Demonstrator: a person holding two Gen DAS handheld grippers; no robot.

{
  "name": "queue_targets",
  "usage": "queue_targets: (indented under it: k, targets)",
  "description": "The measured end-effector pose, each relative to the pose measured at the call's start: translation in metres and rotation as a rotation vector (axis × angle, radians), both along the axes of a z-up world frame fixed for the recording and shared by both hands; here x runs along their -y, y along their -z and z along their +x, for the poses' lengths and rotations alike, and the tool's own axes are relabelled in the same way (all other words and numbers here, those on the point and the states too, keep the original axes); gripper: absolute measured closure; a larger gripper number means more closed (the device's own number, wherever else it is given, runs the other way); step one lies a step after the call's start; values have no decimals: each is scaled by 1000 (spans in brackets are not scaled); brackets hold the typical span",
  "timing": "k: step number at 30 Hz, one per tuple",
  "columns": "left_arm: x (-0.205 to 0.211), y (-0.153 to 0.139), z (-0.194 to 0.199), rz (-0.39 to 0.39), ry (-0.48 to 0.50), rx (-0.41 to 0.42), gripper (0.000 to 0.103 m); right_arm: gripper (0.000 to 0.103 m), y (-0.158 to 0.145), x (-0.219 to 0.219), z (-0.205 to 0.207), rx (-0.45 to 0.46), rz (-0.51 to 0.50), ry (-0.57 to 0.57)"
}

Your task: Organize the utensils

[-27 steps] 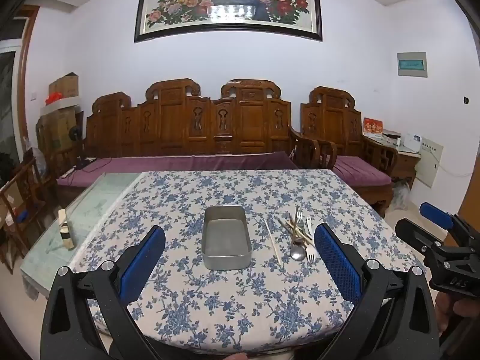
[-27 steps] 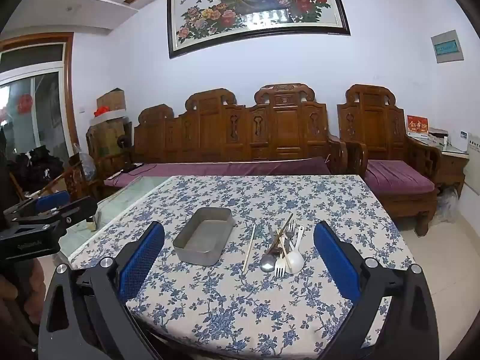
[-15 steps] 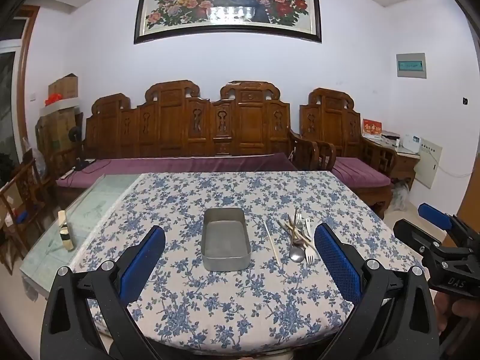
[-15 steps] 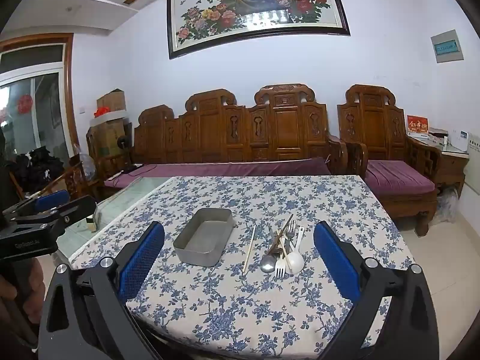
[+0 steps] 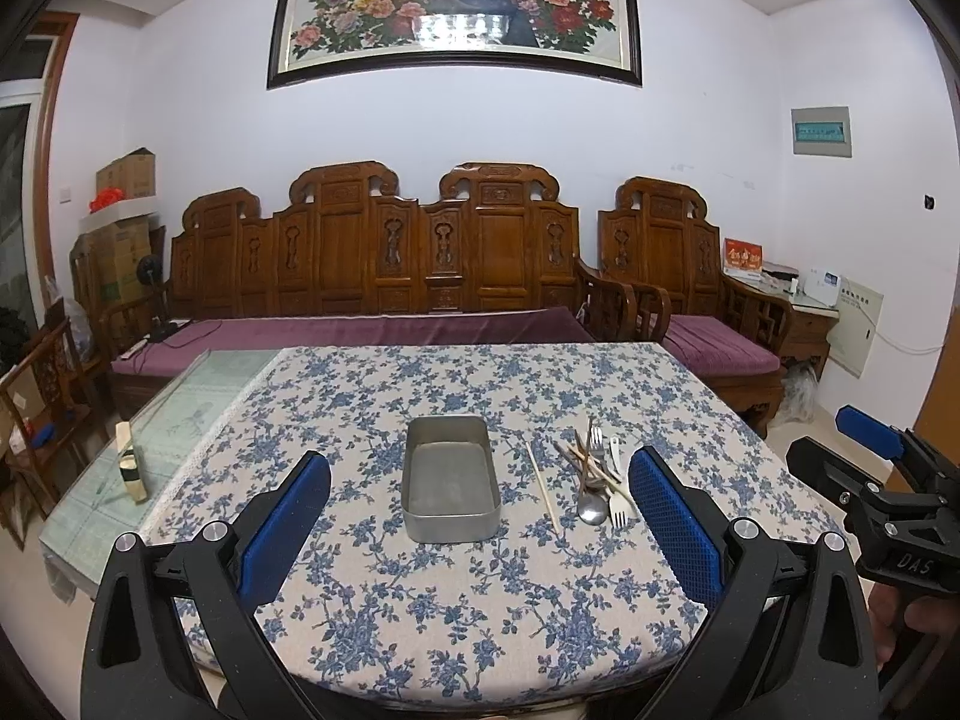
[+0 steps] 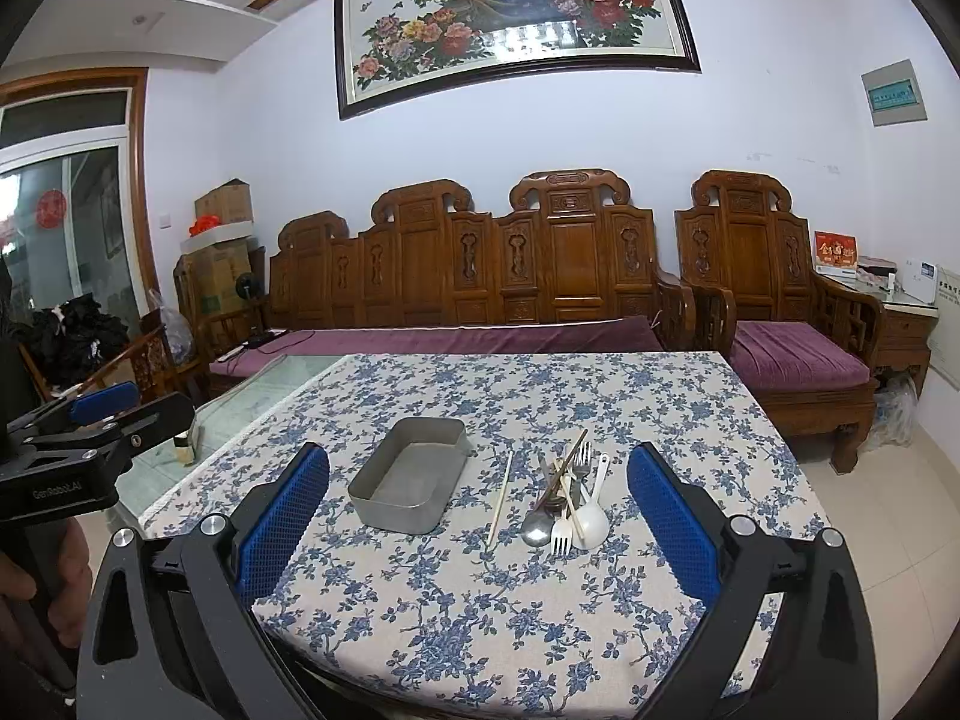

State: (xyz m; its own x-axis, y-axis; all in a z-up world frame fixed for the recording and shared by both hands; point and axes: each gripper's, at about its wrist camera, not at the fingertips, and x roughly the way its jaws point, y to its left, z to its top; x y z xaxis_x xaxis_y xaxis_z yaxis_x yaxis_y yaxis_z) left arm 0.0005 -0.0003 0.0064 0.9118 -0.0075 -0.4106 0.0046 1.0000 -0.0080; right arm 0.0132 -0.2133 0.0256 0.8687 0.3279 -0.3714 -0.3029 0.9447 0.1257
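Observation:
An empty grey metal tin (image 5: 451, 480) (image 6: 411, 484) sits on the blue-flowered tablecloth. Right of it lies one pale chopstick (image 5: 542, 488) (image 6: 500, 499). Further right is a pile of utensils (image 5: 597, 480) (image 6: 567, 495): a steel spoon, forks, a white spoon and brown chopsticks, crossed over one another. My left gripper (image 5: 477, 531) hangs open over the near table edge, in line with the tin, nothing between its blue pads. My right gripper (image 6: 477, 531) is open too and empty, short of the pile. Each gripper shows at the side of the other's view.
The table (image 5: 420, 618) has a bare glass strip on its left with a small bottle (image 5: 131, 462). A carved wooden bench with purple cushions (image 5: 372, 330) stands behind it and an armchair (image 6: 780, 324) at the back right. Tiled floor lies to the right.
Both grippers have stayed open and almost still; the left wrist view has sunk a touch, so the table sits slightly higher in it. Nothing on the table has moved.

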Motion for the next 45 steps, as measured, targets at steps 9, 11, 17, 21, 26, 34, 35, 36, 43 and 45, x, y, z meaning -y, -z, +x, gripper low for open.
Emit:
queue_targets:
  k: [9,11,17,21,26,34,35,36,43,45]
  targets:
    - [2,-2,-3,2,-2,9,6,3,0,0,0,1,2,0]
    - [2,-3,-3,3,-1,11,6,3,0,0,0,1,2,0]
    - [5,-6,-7,1,6,15,6,3,0,-1,-1,1,3,-1]
    - [7,-6,-8,5,10,15,6,3,0,-1,-1,2,3,0]
    - [7,-7,-9,4,12,16,6,3,-4,-1,-2,3,4,0]
    - [8,-8,-10,9,11,18,6,3,-3,-1,-2,3,4,0]
    - [8,-8,-10,9,11,19,6,3,-3,-1,-2,3,4,0]
    - [9,-8,-9,12,11,19,6,3,-3,-1,-2,2,5,-1]
    - [8,-8,-9,11,11,18,6,3,-6,1,-4,2,6,-2]
    - [8,-8,-9,11,11,18,6,3,-7,2,-5,2,6,-2]
